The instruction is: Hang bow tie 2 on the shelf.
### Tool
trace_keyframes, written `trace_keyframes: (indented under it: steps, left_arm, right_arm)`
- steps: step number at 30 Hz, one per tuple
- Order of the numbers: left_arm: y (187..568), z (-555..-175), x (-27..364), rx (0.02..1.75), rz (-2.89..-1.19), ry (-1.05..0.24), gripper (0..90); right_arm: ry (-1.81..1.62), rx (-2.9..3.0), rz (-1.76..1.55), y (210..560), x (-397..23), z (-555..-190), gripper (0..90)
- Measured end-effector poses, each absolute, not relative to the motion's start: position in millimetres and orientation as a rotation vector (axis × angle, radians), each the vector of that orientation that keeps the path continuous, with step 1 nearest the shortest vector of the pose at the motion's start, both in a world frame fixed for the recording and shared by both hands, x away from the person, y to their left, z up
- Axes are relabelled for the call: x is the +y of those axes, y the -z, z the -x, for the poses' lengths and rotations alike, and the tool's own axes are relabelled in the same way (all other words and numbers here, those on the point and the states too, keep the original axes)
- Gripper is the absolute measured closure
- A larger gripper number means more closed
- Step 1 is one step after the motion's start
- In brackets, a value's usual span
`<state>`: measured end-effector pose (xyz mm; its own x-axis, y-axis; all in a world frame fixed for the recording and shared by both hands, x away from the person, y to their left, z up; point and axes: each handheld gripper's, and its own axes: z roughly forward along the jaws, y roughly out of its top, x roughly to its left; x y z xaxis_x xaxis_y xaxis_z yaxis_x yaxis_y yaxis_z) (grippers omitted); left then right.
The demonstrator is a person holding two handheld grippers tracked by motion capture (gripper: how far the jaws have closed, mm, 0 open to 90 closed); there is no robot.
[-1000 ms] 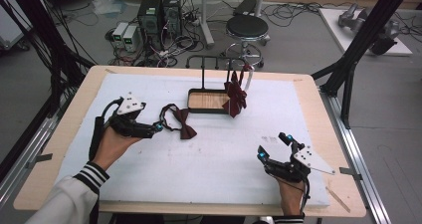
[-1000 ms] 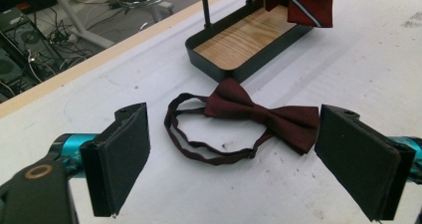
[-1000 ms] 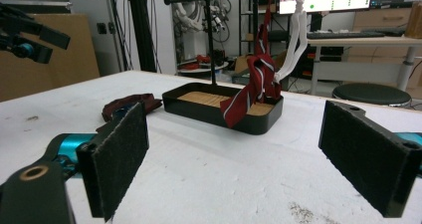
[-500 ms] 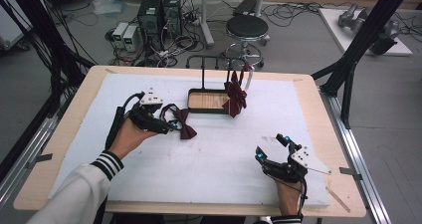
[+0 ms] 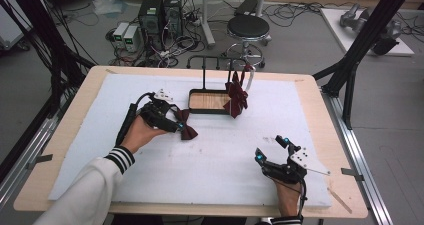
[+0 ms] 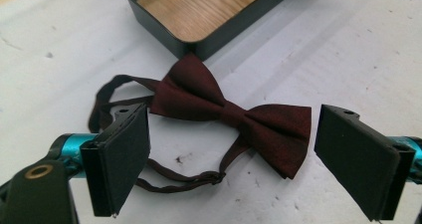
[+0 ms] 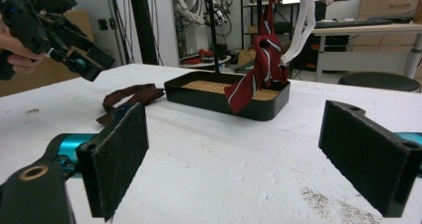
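Nearer the black tray (image 5: 196,108) now, the left hand-held gripper (image 6: 231,149) straddles the bow tie (image 6: 234,117), jaws spread.

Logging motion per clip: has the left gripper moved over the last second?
Yes. The left gripper has travelled right and away from the person, toward the black tray, and hovers open over the bow tie.

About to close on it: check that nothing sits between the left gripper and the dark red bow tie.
Nothing visible does. The left gripper is open, its jaws either side of the bow tie, which lies flat on the white mat. Only the tie's own thin strap loops on the mat between the jaws. The tray sits beyond the tie.
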<state>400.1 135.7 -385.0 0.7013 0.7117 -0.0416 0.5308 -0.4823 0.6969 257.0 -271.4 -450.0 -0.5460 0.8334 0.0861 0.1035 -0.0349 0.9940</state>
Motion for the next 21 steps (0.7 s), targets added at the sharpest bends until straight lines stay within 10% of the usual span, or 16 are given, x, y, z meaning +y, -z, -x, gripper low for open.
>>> trace_keyframes:
  steps: [21]
  left_arm:
    - [405.5,-413.1,112.0,1.053,-2.260,-0.142,16.5]
  right_arm:
    - [-1.641,1.663,-1.009,450.1,-273.0,-257.3,11.4]
